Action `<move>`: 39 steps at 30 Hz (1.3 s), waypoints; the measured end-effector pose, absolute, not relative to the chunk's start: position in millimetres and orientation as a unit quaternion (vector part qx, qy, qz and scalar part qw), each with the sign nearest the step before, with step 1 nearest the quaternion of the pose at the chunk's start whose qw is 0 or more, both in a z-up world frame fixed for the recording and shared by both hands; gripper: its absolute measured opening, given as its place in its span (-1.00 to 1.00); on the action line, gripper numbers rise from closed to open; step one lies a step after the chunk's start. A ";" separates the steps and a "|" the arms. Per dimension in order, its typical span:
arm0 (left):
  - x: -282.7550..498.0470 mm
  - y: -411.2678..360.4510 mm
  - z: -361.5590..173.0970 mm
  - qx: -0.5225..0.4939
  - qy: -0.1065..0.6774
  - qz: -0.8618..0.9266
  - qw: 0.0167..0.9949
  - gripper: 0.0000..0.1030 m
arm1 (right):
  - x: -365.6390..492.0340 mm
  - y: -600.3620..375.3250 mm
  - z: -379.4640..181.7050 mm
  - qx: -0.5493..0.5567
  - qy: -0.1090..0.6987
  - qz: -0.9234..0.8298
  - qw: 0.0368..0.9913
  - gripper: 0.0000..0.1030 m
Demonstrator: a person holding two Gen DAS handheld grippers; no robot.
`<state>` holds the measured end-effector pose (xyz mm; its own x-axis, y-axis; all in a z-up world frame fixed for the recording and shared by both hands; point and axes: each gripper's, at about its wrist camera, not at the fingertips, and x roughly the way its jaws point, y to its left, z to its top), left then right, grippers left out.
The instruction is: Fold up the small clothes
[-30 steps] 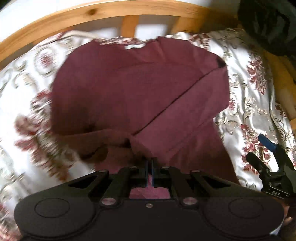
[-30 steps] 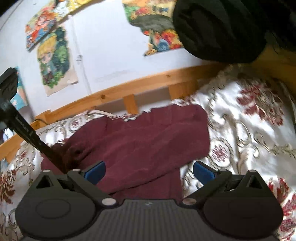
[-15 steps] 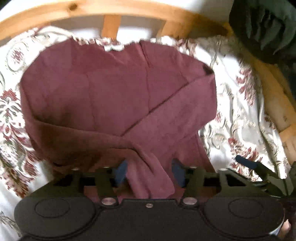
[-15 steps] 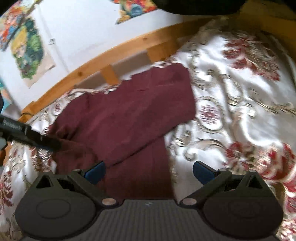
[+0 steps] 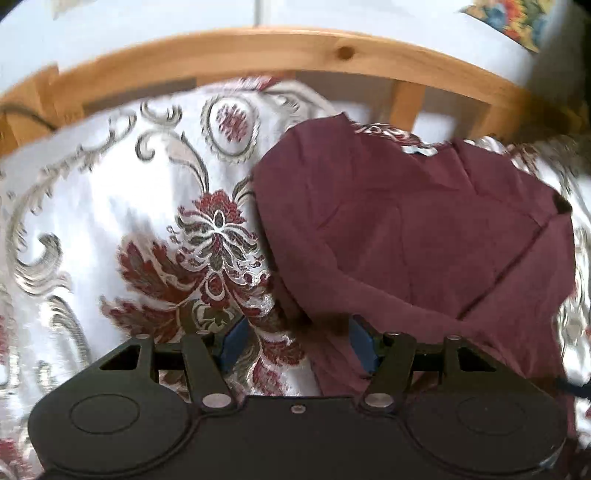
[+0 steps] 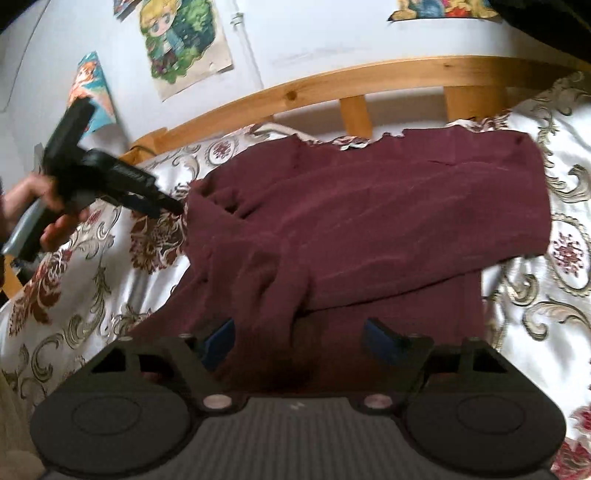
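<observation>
A maroon long-sleeved top (image 5: 424,240) lies on the bed with both sleeves folded in across its body. My left gripper (image 5: 300,343) stands open at the top's left edge: its right pad is over the cloth and its left pad over the bedspread. In the right wrist view the left gripper (image 6: 171,208), held by a hand (image 6: 44,210), points at that same edge of the top (image 6: 369,221). My right gripper (image 6: 301,341) hangs low over the top's near part. Its jaws are closing with maroon cloth between them, and the pads are still apart.
A white bedspread (image 5: 110,221) with red and grey flowers covers the bed. A curved wooden bed rail (image 5: 258,48) runs behind the top, below a white wall with cartoon posters (image 6: 184,44). A dark bulky thing (image 6: 546,22) hangs at the upper right.
My left gripper let go of the folded sleeve, opened and swung left to the top's edge. My right gripper dropped closer over the top's near part and its jaws narrowed.
</observation>
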<state>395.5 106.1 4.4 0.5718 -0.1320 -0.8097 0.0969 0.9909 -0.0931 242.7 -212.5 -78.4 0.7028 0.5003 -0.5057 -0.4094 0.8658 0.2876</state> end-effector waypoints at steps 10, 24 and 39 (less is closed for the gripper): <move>448.6 108.2 3.3 -0.136 0.454 -0.044 0.879 -0.94 | 254.5 -206.1 -90.7 0.092 0.300 0.247 0.917 -0.21; 489.8 56.4 48.0 -0.011 0.400 0.007 0.917 -0.69 | 247.7 -234.4 -56.2 0.076 0.262 0.210 0.939 -0.95; 436.0 99.3 -3.1 -0.064 0.384 -0.093 0.916 0.24 | 269.7 -259.5 -89.0 0.191 0.336 0.199 0.901 0.04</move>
<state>436.0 99.3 -3.1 0.6874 -0.2203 -0.6921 0.1215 0.9743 -0.1894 269.7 -259.5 -89.0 0.6952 0.4874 -0.5284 -0.2305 0.8474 0.4783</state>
